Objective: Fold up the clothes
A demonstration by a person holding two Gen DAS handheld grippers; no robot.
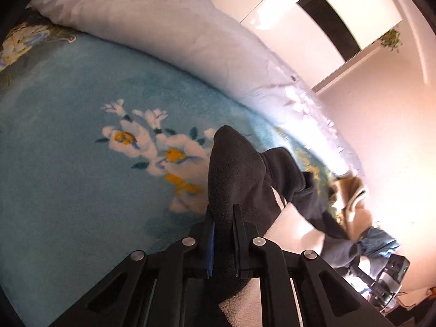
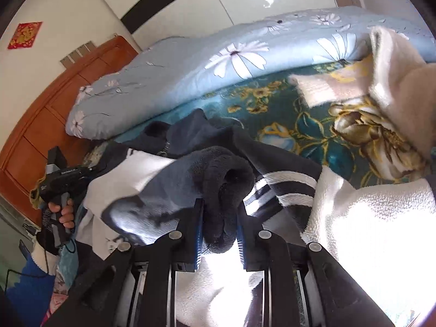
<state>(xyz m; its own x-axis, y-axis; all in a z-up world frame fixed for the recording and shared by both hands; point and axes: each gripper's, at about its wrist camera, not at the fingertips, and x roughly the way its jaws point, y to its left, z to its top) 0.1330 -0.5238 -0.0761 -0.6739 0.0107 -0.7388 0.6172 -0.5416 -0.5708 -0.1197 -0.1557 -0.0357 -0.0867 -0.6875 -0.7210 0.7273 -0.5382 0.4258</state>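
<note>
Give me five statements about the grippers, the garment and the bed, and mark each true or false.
1. The left gripper is shut on dark fleece garment. True.
2. The right gripper is open and holds nothing. False: it clamps dark fleece too.
3. The blanket is plain red. False: it is teal with flowers.
4. A floral duvet lies bunched along the bed's far side. True.
5. The garment lies folded flat. False: it is bunched and lifted.
</note>
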